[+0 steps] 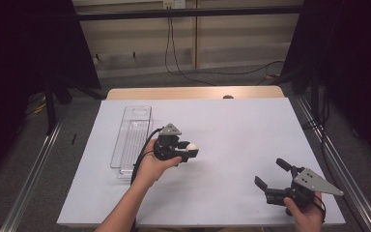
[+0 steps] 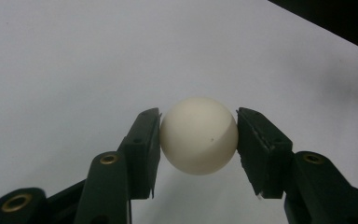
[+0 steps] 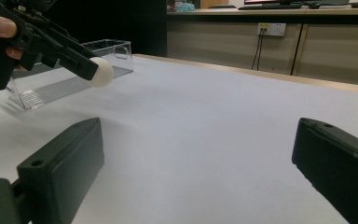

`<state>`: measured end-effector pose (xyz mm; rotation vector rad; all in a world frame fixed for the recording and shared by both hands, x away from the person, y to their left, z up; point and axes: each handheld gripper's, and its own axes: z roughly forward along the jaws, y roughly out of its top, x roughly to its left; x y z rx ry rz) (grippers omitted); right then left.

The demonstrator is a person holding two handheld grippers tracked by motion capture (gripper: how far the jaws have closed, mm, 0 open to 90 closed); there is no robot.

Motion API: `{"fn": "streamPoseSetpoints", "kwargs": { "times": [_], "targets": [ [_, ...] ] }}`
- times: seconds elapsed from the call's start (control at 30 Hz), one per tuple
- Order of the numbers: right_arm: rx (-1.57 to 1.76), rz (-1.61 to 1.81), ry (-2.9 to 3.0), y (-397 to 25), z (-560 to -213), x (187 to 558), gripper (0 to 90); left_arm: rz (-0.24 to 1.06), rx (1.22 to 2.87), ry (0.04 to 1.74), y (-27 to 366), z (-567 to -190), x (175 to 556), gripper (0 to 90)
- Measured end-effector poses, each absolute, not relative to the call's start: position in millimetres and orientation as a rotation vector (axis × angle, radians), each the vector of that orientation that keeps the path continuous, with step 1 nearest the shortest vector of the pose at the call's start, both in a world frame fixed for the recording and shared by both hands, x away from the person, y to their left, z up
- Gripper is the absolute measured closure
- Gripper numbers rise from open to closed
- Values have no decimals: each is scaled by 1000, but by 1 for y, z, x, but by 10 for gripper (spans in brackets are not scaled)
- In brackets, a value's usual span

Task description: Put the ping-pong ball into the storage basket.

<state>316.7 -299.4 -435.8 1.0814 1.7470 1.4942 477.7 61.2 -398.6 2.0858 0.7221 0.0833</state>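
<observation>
Two claws were on record when I checked the high view. The left claw [image 1: 189, 151], held in the person's left hand [image 1: 150, 166], sat over the middle of the white-covered bench [image 1: 232, 121] and was clamped on a small white ball [image 1: 192, 147]. Just to its left lay a clear plastic tray [image 1: 131, 140], long side running away from the person. The right claw [image 1: 271, 173], held in the right hand [image 1: 305, 212] near the front right corner of the bench, stood with its jaws spread wide and nothing between them.

In the left gripper view I noted the ball [image 2: 199, 136] pinched at its two sides by the black pads [image 2: 144, 144], with the white bench surface [image 2: 74, 56] behind it. I could not tell from this view whether the ball touched the bench.

In the right gripper view the right claw's jaws rose well apart at either edge, holding nothing. Farther off at upper left I saw the left claw [image 3: 91, 70] gripping the ball [image 3: 102, 72] clear of the bench surface [image 3: 205, 121], with the tray [image 3: 74, 70] just behind it.
</observation>
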Motion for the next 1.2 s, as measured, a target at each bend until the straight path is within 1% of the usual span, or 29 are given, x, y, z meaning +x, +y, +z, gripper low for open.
{"fn": "streamPoseSetpoints", "kwargs": {
  "times": [1.2],
  "targets": [
    [1088, 1498, 1743, -299, -435, 317, 19, 105, 2084, 753, 76, -388, 483, 507]
  ]
}}
